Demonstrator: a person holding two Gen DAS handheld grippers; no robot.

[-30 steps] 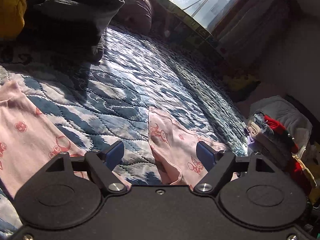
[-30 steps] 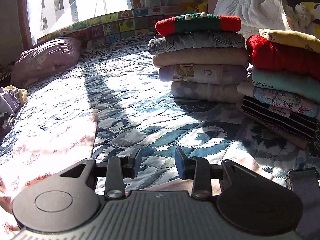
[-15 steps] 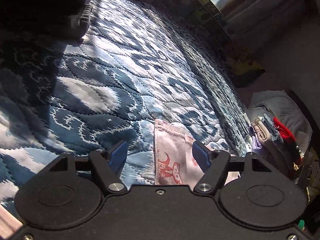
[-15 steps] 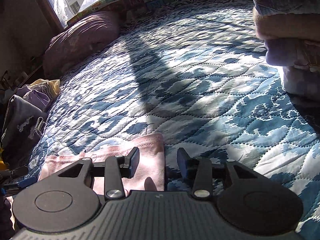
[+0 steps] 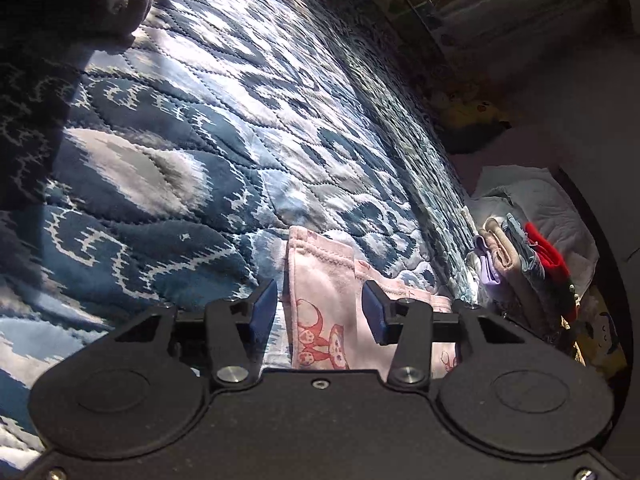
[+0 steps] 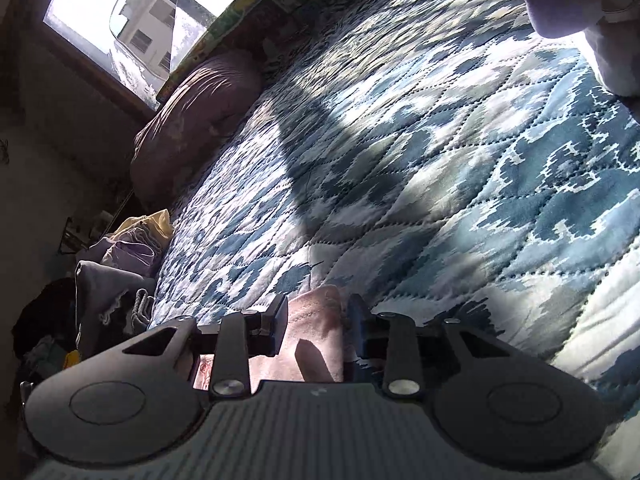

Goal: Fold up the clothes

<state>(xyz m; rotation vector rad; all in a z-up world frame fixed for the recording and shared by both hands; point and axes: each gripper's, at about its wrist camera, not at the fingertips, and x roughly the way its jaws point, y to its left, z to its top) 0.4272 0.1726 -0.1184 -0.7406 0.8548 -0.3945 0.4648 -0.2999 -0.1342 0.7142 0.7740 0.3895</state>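
Observation:
A pink garment with red cartoon prints (image 5: 320,276) lies flat on the blue-and-white quilted bedspread (image 5: 192,128). My left gripper (image 5: 319,312) is low over the garment's stitched hem, open, with the fabric's corner lying between its blue pads (image 5: 264,312). In the right wrist view another corner of the pink garment (image 6: 316,332) sits between the fingers of my right gripper (image 6: 317,322). That gripper is open too, with a narrow gap, close to the bedspread (image 6: 440,160). Neither gripper clamps the cloth.
A stack of folded clothes (image 5: 520,264) stands at the bed's right edge; its lower part (image 6: 580,4) shows blurred. A dark heap of clothes (image 5: 80,4) lies to the left. A mauve pillow (image 6: 192,128) rests under the window, and unfolded clothes (image 6: 128,256) are piled nearby.
Both grippers have dropped and tilted down to the pink garment's corners, so the cloth now lies between their fingers. The left gripper's gap has narrowed.

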